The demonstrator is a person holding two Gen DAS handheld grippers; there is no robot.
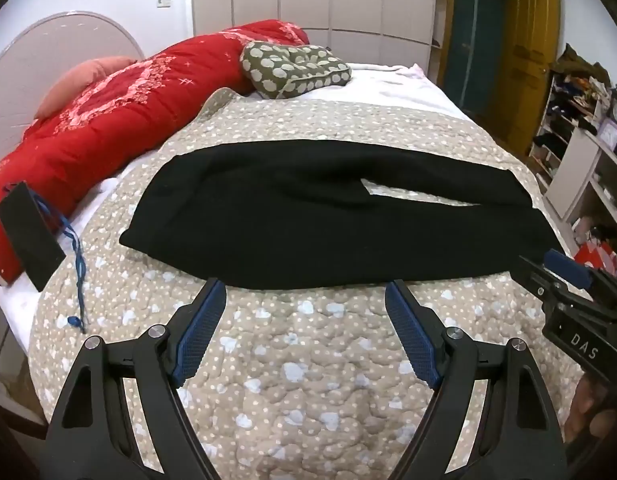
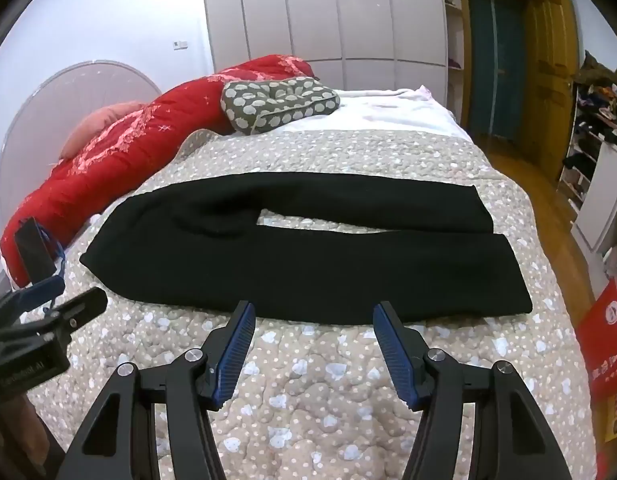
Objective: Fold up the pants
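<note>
The left gripper [image 1: 304, 292] has matte black, triangular-cutout arms with round silver screws at the pivots, and its jaws carry ribbed blue pads [image 1: 200, 332]. The right gripper [image 2: 314, 314] is built the same way, with blue ridged pads [image 2: 396, 354]; seen from the left wrist, its black body bears white letters "DAS". A patch of bare skin of the right hand [image 1: 592, 420] shows beneath that body.
</note>
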